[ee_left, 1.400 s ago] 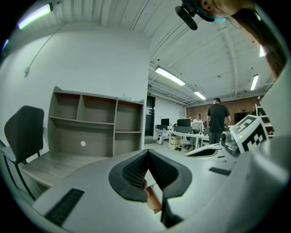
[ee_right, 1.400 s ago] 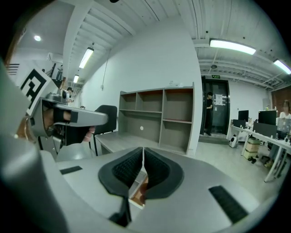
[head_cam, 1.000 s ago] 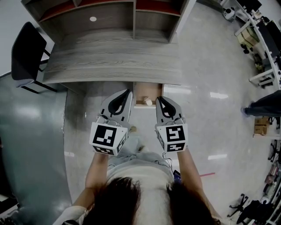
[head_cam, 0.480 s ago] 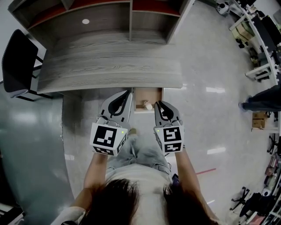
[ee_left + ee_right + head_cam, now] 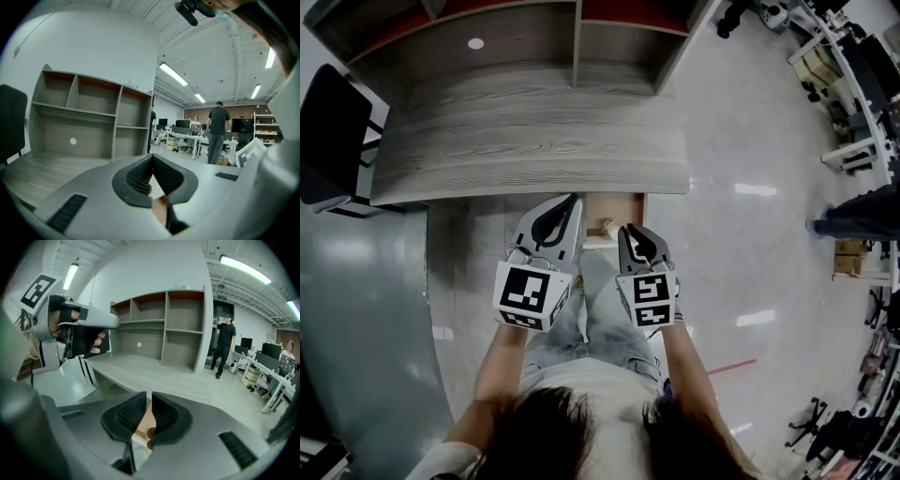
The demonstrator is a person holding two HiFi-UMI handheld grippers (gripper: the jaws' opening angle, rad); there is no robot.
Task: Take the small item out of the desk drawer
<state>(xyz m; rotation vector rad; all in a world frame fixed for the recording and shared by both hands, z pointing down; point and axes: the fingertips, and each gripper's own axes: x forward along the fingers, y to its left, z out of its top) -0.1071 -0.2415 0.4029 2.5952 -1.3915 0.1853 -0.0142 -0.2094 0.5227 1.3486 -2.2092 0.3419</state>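
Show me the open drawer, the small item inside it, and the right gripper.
drawer (image 5: 624, 204), head view, on the bare wooden bottom.
small item (image 5: 605, 226), head view, on its pale top.
right gripper (image 5: 630, 230), head view, at the tip where the closed jaws meet.

A shelf unit (image 5: 516, 42) stands on the grey desk (image 5: 534, 141), whose open drawer (image 5: 625, 207) holds a small item (image 5: 606, 226).

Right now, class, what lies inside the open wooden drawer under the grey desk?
One small pale rounded item lies in the light wooden drawer. The grey wood-grain desk top hides its rear; the right hand-held gripper covers its front right part.
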